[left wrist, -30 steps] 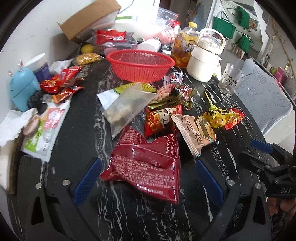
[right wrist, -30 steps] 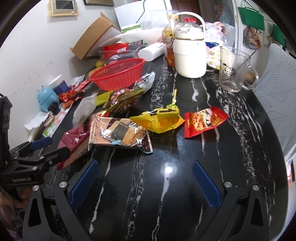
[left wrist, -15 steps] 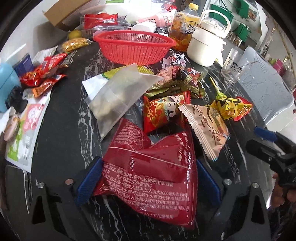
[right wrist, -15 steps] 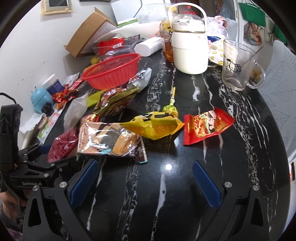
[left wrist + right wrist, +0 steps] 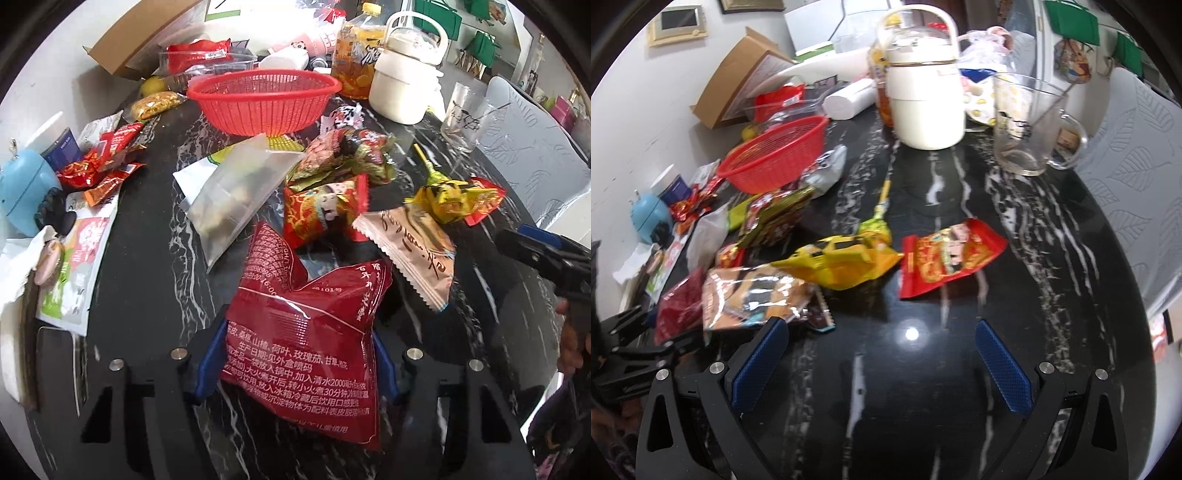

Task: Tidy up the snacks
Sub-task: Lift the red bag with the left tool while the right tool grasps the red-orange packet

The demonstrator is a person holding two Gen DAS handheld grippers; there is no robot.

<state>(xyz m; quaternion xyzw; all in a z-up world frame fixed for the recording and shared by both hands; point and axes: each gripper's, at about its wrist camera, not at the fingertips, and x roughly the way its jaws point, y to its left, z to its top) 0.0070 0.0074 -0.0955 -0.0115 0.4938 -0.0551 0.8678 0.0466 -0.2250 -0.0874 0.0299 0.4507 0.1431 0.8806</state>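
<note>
Black marble table is a mess of snacks. The left gripper is closing on the dark red pouch at the near edge, so grab it squarely, then lift toward the red basket at the far side. Right gripper is wide open, empty.

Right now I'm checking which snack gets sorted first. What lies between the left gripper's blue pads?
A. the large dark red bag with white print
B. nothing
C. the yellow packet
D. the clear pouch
A: in the left wrist view the large dark red bag fills the gap of the left gripper, whose jaws are closing on both its sides.
</note>
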